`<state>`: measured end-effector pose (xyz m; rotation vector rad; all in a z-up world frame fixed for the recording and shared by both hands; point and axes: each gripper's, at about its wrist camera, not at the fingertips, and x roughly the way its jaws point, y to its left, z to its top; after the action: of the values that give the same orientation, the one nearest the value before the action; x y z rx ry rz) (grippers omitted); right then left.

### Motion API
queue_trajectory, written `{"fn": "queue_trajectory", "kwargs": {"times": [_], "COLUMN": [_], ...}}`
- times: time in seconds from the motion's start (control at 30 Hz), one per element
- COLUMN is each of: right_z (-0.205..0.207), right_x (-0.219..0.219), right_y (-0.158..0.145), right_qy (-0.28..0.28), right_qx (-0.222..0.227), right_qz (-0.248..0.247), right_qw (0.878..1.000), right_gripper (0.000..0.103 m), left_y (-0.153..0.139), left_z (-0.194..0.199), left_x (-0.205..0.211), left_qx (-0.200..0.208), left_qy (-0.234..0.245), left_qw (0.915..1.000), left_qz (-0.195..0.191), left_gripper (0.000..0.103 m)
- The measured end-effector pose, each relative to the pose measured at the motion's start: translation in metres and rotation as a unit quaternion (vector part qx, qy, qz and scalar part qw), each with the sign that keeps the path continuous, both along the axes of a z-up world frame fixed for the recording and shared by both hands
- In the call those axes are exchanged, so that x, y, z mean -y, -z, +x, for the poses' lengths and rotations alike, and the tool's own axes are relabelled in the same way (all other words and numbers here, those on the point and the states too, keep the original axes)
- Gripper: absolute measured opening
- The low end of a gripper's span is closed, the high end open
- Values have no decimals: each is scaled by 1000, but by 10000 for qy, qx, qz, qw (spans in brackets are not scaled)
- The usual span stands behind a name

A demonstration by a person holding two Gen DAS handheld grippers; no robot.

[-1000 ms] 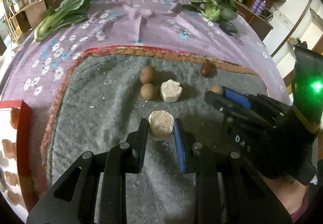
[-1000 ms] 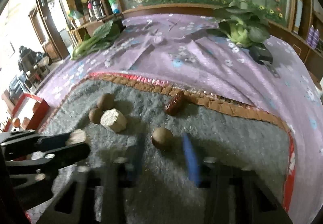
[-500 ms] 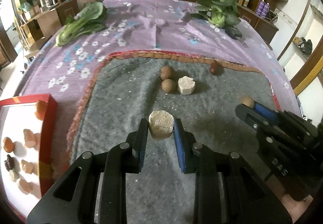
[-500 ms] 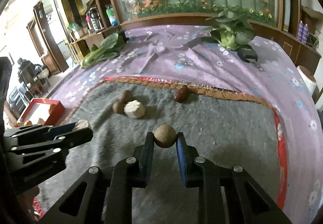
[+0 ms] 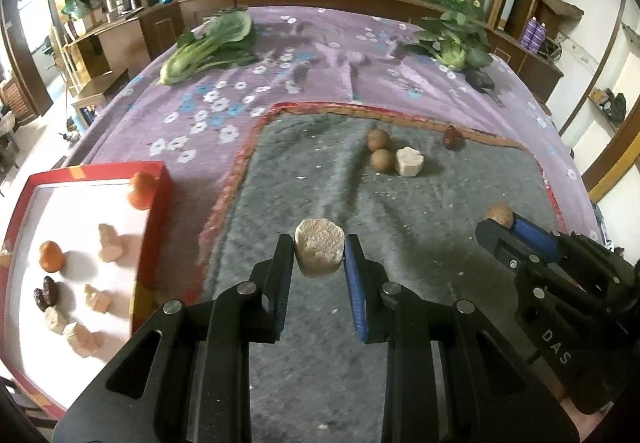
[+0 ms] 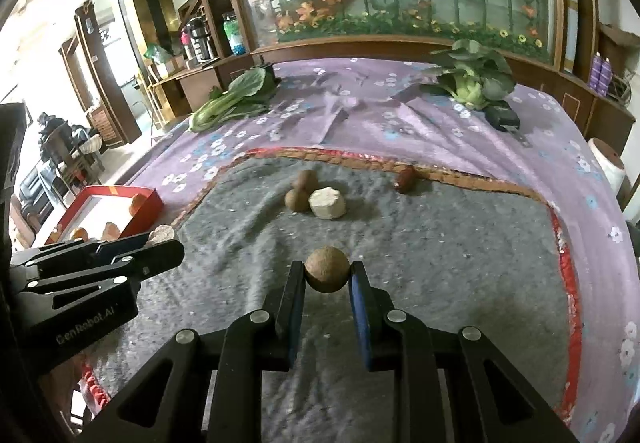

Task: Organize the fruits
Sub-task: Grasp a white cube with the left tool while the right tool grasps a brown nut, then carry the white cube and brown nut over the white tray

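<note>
left gripper: clamped on pale chunk; chunk held clear above grey mat
right gripper: clamped on round brown fruit; fruit held above mat
right gripper, left view: at right edge; body cut off by frame; only top of brown fruit shows over its tips
left gripper, right view: at left edge; chunk mostly hidden behind its fingers; body cut off
tray: red rim, white floor; off the mat's left edge; near and left sides cut off by frame; holds orange pieces, pale chunks, one dark piece
tray, right view: far left; part hidden behind left gripper
left on mat: two brown fruits touching; second pale chunk just beside them; dark red fruit at mat's far border
hard to tell: kind of pale chunks; tray pieces small and blurred
mat edges: orange-red trim; right trim near cloth edge
open room: wide bare mat between grippers and the far cluster; bare strip of purple cloth between mat and tray
far: greens at left back; leafy head at right back; well apart from fruits
</note>
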<state>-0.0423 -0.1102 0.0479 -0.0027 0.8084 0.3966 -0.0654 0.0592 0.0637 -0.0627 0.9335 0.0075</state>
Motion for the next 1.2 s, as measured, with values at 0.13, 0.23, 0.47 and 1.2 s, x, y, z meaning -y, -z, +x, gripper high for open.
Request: {"fn": "queue_trajectory", "kwargs": {"times": [0.13,0.23,0.47,1.2], "right_z": [-6,-9,-14,-20], "right_x": [-12,-21,-40,-146], "right_y": [-3,-5,-8,-14], "right_qy": [-95,-168,-320,-1209], "right_qx": [33,47,91,119], "right_qz": [-9,-37,-92,-275], "right_qw": [9999,9998,9994,9922], "right_gripper": [22,22,21,21], "left_y": [-4,-6,-8,-12], "left_z": [-6,-10,-20,-44], "left_x": [-11,-19,-38,-132], "left_qx": [50,84,124,254], "left_qy": [-110,-182,-332,-1199], "left_qw": [9999,9998,9994,9924], "left_qz": [-6,-6,-4,76], "left_gripper": [25,25,25,25]}}
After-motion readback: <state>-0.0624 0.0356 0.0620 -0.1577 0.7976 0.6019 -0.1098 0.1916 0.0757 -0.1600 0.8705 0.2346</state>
